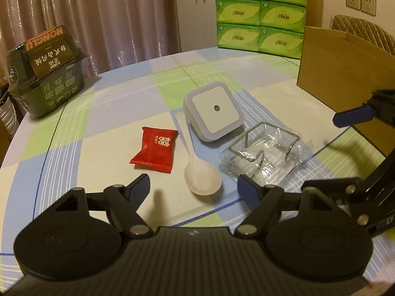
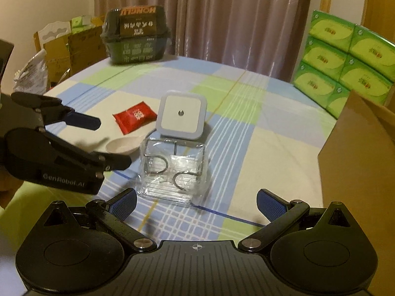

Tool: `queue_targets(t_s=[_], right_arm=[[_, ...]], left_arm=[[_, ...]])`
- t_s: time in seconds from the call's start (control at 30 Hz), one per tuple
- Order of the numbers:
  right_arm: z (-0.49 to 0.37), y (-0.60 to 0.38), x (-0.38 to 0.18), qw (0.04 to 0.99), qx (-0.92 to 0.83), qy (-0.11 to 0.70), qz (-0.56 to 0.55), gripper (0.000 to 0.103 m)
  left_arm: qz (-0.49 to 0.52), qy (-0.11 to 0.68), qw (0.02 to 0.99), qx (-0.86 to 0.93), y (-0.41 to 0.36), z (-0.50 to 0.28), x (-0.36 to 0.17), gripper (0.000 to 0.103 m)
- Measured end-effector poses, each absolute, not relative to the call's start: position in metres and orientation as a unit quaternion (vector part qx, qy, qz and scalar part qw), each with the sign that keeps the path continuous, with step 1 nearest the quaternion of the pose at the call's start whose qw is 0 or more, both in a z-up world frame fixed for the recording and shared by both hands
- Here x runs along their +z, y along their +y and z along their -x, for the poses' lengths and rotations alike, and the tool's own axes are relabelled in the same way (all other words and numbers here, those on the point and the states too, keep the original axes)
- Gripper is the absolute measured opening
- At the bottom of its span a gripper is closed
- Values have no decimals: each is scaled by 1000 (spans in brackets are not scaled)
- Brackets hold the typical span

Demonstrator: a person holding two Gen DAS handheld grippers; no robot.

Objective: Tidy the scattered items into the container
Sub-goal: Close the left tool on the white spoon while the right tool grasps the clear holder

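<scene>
On the checked tablecloth (image 1: 111, 123) lie a red packet (image 1: 155, 149), a white plastic spoon (image 1: 201, 176), a white square night light (image 1: 213, 117) and a wire rack in a clear bag (image 1: 265, 151). My left gripper (image 1: 195, 187) is open, its fingers either side of the spoon's bowl and not touching it. My right gripper (image 2: 197, 202) is also open, and the bagged wire rack (image 2: 172, 170) lies just ahead of its fingers. The brown cardboard box (image 2: 358, 153) stands at the right, beside the right gripper. From the right wrist view, the left gripper (image 2: 101, 143) hovers over the spoon (image 2: 123, 145).
A dark green food box (image 1: 49, 74) sits at the table's far left edge. Stacked green tissue packs (image 1: 259, 12) stand at the back. Open cartons (image 2: 74, 44) and a bag are beyond the left rim. A padded chair back (image 1: 358, 29) rises behind the cardboard box (image 1: 345, 74).
</scene>
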State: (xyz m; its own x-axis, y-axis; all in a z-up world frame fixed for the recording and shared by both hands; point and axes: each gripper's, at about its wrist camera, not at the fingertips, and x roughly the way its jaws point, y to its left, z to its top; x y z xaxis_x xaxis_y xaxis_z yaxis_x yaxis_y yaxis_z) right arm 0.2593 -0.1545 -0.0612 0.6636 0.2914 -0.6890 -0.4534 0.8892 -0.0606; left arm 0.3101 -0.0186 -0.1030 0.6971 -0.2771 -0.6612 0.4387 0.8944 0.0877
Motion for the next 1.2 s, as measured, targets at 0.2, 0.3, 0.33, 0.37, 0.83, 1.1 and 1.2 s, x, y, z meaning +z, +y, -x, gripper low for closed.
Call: queue_targets(t_s=[0.2, 0.3, 0.33, 0.37, 0.83, 1.1, 1.2], right_arm=[[-268, -151, -69, 905, 216, 353, 103, 101], [-273, -148, -71, 906, 219, 350, 95, 101], [-275, -147, -72, 906, 218, 350, 94, 101], [-276, -147, -73, 906, 218, 350, 92, 101], [-286, -142, -81, 908, 220, 347, 81, 101], [-289, -137, -82, 908, 223, 346, 76, 100], [-292, -135, -84, 908, 223, 349, 69, 91]], left_arm=[[-115, 334, 913, -202, -17, -312, -105, 70], [-115, 336, 912, -206, -16, -315, -105, 63], [-116, 337, 911, -207, -16, -316, -105, 61], [-117, 337, 911, -208, -15, -317, -105, 58], [-103, 350, 907, -212, -13, -324, -108, 25], [-92, 368, 903, -200, -3, -314, -99, 25], [-90, 376, 901, -197, 2, -305, -93, 25]])
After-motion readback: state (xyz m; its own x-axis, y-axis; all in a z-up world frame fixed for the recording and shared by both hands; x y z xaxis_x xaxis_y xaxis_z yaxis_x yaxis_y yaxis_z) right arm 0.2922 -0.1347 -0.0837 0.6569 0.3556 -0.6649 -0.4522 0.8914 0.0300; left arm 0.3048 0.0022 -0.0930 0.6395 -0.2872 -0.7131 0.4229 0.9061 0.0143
